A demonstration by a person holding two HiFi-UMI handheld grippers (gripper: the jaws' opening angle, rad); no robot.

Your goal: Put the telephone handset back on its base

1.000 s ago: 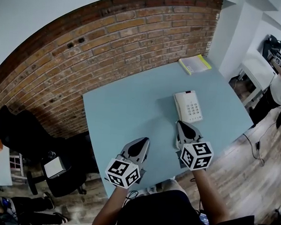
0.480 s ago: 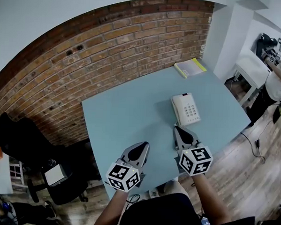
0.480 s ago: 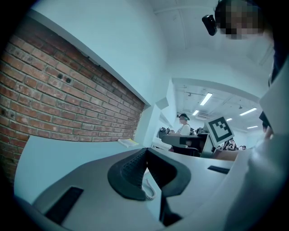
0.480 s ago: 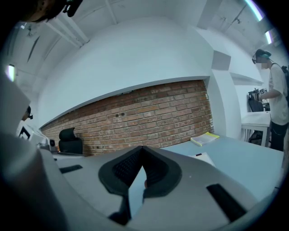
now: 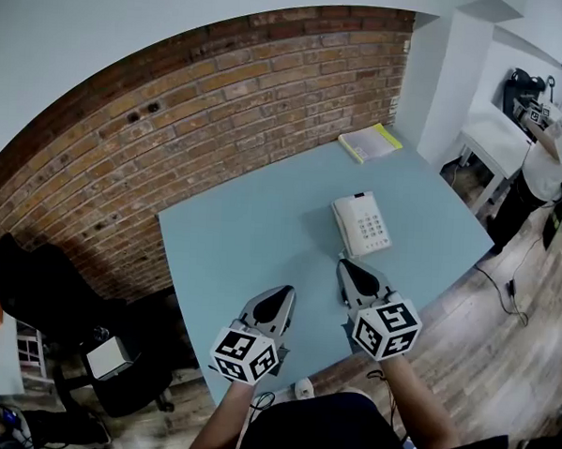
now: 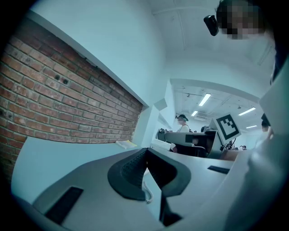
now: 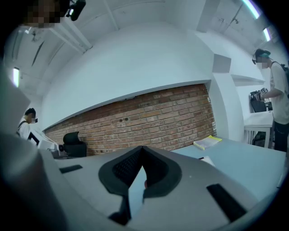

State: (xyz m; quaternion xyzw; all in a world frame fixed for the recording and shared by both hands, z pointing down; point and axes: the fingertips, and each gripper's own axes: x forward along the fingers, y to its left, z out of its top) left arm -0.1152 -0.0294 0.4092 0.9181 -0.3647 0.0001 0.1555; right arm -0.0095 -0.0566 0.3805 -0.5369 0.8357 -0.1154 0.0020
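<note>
Telephone [image 5: 361, 224] sits on the table [image 5: 243, 240], and beyond it, at the far corner, lies the book [image 5: 370, 142]. Just in front of the telephone comes the right gripper [image 5: 345, 266], the left gripper [image 5: 282, 293] further left, the chair [image 5: 34, 274] well left on the floor.

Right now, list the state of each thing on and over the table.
Left claw: shut, empty.
Right claw: shut, empty.
Telephone base: flat on the table.
Handset: seems seated on the base.
Yellow book: closed, flat at the table's far corner.
</note>
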